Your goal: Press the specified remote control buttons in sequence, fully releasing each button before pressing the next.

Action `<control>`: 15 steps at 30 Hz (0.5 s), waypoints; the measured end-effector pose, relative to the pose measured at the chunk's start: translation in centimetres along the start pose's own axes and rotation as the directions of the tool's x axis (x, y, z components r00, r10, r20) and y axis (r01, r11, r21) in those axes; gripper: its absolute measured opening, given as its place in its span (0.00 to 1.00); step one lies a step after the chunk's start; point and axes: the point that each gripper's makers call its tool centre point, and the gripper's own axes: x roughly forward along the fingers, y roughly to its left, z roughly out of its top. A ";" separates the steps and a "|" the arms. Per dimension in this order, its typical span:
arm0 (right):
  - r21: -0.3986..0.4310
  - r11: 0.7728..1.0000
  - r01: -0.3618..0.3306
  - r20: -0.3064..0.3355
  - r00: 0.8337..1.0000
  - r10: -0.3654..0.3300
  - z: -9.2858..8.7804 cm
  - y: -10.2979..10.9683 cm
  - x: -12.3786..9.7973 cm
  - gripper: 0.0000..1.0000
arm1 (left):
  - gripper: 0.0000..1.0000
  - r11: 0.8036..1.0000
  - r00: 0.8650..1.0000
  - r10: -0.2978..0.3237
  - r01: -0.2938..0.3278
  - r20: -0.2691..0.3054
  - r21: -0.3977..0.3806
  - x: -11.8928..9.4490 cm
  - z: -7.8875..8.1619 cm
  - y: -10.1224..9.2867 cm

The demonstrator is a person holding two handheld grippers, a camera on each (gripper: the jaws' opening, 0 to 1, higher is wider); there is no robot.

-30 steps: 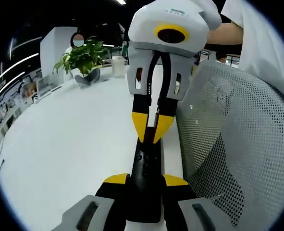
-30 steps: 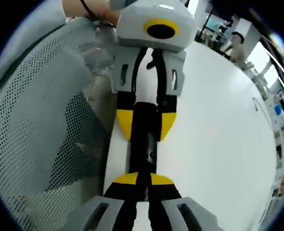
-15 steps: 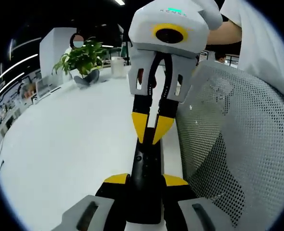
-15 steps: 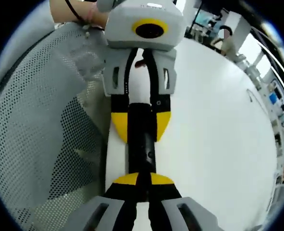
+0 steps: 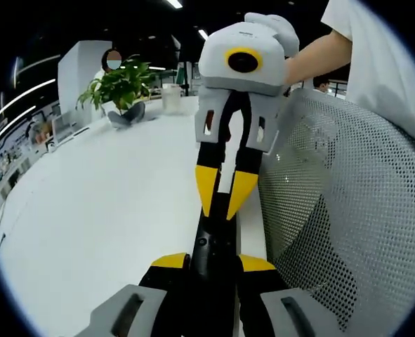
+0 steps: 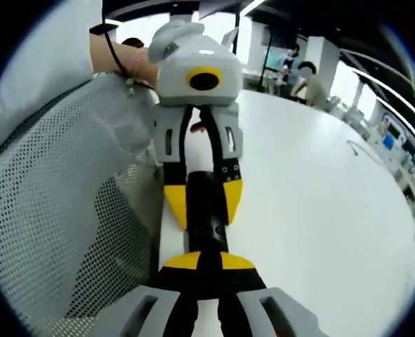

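- The scene is an open office with a large white table (image 5: pixel 102 210) under dark ceiling with strip lights; the same white table (image 6: pixel 312 225) fills the right half of the right gripper view.
- The left gripper (image 5: pixel 212 261) has its two yellow-tipped jaws closed on the sides of a black remote control (image 5: pixel 214 246); the remote lies lengthwise between them, pointing away from the camera, near the table edge.
- In the right gripper view this left gripper (image 6: pixel 202 203) comes from the top, and the remote control (image 6: pixel 206 210) sits clamped between its yellow pads; small buttons are seen on the black top, but I cannot read them.
- The right gripper (image 6: pixel 206 263) has its yellow tips almost together, with only a narrow gap; they are at the near end of the remote, but whether they touch it I cannot tell.
- In the left gripper view the right gripper (image 5: pixel 222 203) points down at the far end of the remote; its tips are close together and seem a little above the black surface, contact is not clear.
- A hand (image 6: pixel 140 67) with a dark band on the wrist holds the left gripper; a person in a white shirt (image 5: pixel 376 63) holds the right one.
- A grey mesh chair back (image 5: pixel 347 225) stands just beside the table edge.
- Far on the table there is a green plant (image 5: pixel 123 84) and a white cup (image 5: pixel 172 95).
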 end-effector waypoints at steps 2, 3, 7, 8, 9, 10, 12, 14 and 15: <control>0.002 1.000 -0.001 -0.002 1.000 0.001 0.0 0.1 0.1 0.05 | 0.26 1.000 1.000 -0.001 0.001 0.001 0.000 0.0 0.0 0.0; -0.003 1.000 0.001 -0.008 1.000 -0.001 0.1 0.1 0.1 0.05 | 0.26 1.000 1.000 -0.002 0.002 0.001 0.000 0.0 0.0 0.0; -0.024 1.000 0.002 -0.016 1.000 -0.002 0.2 0.1 0.3 0.06 | 0.26 1.000 1.000 -0.003 0.003 0.002 0.001 0.0 0.0 0.0; -0.030 1.000 0.000 -0.016 1.000 0.000 0.2 0.1 0.3 0.06 | 0.26 1.000 1.000 -0.003 0.003 0.003 0.001 0.0 0.0 0.0; -0.035 0.999 -0.005 -0.018 1.000 0.004 0.2 0.1 0.3 0.06 | 0.26 1.000 1.000 -0.003 0.003 0.003 0.001 0.0 0.0 0.0; -0.038 0.999 -0.007 -0.019 1.000 0.007 0.2 0.1 0.3 0.06 | 0.26 1.000 1.000 -0.004 0.004 0.003 0.001 0.0 0.0 0.0; -0.055 0.998 -0.019 -0.032 0.999 0.017 0.2 0.1 0.3 0.06 | 0.25 1.000 1.000 -0.005 0.005 0.004 0.003 0.0 0.0 0.0; -0.091 0.995 -0.031 -0.060 0.998 0.026 0.3 0.2 0.4 0.06 | 0.25 1.000 1.000 -0.006 0.006 0.005 0.004 0.0 0.0 0.0; -0.086 0.996 -0.032 -0.069 0.997 0.026 0.3 0.2 0.5 0.06 | 0.25 1.000 1.000 -0.006 0.006 0.005 0.005 0.0 0.0 0.0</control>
